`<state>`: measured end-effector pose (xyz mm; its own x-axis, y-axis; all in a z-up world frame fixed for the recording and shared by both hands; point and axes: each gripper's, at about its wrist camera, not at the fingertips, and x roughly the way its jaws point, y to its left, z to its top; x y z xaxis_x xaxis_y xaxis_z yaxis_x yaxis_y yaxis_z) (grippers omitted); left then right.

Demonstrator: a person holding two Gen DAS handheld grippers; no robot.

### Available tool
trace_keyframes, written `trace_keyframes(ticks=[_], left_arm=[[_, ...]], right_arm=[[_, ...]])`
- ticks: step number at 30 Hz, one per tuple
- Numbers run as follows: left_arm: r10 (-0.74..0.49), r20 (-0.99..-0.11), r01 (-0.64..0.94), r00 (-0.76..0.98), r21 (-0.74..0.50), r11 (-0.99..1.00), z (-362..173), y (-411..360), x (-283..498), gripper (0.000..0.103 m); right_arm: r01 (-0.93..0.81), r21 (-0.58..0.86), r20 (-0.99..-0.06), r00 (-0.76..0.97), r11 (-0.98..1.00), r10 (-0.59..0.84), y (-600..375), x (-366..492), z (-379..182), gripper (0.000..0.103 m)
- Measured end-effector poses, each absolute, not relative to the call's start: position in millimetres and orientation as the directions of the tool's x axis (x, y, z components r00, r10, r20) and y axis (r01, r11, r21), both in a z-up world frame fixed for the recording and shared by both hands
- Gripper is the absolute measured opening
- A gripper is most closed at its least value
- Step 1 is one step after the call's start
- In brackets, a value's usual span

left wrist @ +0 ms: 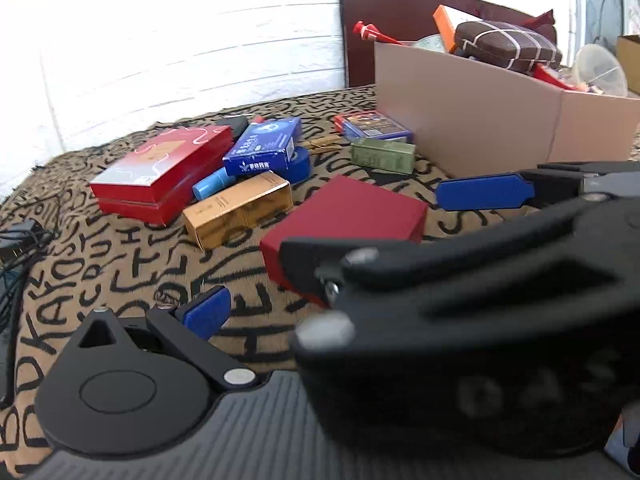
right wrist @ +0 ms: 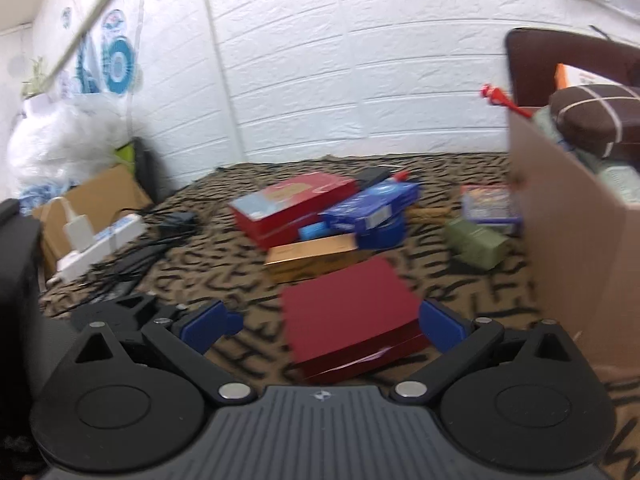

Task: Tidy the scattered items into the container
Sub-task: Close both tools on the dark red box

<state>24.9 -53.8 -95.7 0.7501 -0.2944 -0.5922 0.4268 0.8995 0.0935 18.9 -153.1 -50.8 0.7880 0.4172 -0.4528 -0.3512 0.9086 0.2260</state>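
A flat dark-red cardboard box [right wrist: 352,312] is being straddled on the patterned cloth by the right gripper [right wrist: 340,326] — jaws spread, nothing gripped. It is judged light and stiff — best pinched across its side edges. The left gripper's state cannot be told.

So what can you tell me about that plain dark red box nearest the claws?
The dark red box is flat, rectangular and matte, probably card, with a lid seam along its side. It is closed and lies flat on the patterned cloth, between the open pads of the right claw. Whether the pads touch it is unclear. The gold box lies just behind.
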Motion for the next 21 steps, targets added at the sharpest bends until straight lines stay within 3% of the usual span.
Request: trace_keyframes(ticks=[4,9,18,20,21], left_arm=[[-0.266,-0.613,0.41,0.744,0.105,0.906,-99,-52,32,0.103],[-0.281,-0.599,0.406,0.75,0.082,0.91,-99,-36,22,0.103],[-0.291,-0.614,0.415,0.734,0.067,0.907,-102,-37,25,0.103],[-0.284,-0.609,0.412,0.74,0.076,0.908,-103,-37,25,0.103],[-0.287,-0.608,0.413,0.74,0.075,0.907,-104,-37,26,0.103]], right_arm=[[-0.354,0.253,-0.497,0.751,0.9,0.435,-151,32,-58,0.103],[-0.474,0.331,-0.467,0.669,0.816,0.578,-141,21,-56,0.101],[-0.48,0.229,-0.473,0.705,0.847,0.528,-136,31,-60,0.102],[-0.484,0.252,-0.49,0.683,0.838,0.542,-138,38,-64,0.099],[-0.49,0.266,-0.497,0.668,0.83,0.553,-140,41,-65,0.091]])
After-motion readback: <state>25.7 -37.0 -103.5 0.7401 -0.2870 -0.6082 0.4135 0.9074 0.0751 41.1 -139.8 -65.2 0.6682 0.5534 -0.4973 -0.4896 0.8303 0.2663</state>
